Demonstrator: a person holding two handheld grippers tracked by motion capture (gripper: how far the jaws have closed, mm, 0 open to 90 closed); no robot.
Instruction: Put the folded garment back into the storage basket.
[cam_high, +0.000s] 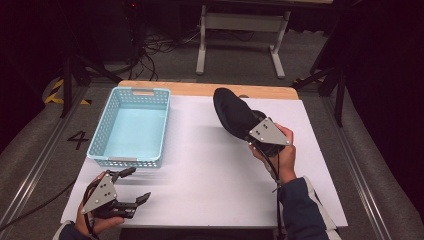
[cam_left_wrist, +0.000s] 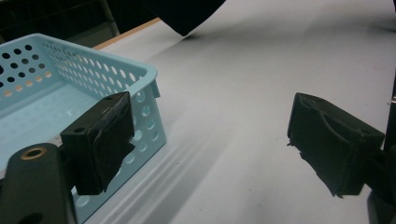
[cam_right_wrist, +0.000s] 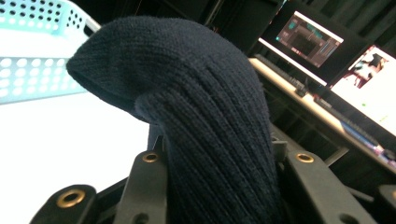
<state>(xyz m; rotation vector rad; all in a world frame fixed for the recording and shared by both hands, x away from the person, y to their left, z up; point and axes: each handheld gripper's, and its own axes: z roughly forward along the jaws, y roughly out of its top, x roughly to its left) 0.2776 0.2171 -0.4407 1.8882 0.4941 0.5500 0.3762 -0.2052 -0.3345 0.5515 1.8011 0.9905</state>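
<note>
Basket (cam_high: 131, 127), pale blue and perforated, sits empty at the table's (cam_high: 210, 170) left. Your right hand-held gripper (cam_high: 257, 131) is clamped on a dark knit sock (cam_high: 233, 114), lifted above the table's right side. Your left hand-held gripper (cam_high: 138, 186) hangs near the basket's front corner, jaws spread apart.

Dark room, work surface brightly lit. Grey floor (cam_high: 30, 145) with yellow-black hazard tape (cam_high: 56, 92) and a painted "4" (cam_high: 78, 139). White-legged desk frame (cam_high: 240, 35) beyond the table; tangled cables (cam_high: 160, 47) nearby. Two lit monitors (cam_right_wrist: 310, 39) on a side desk.
</note>
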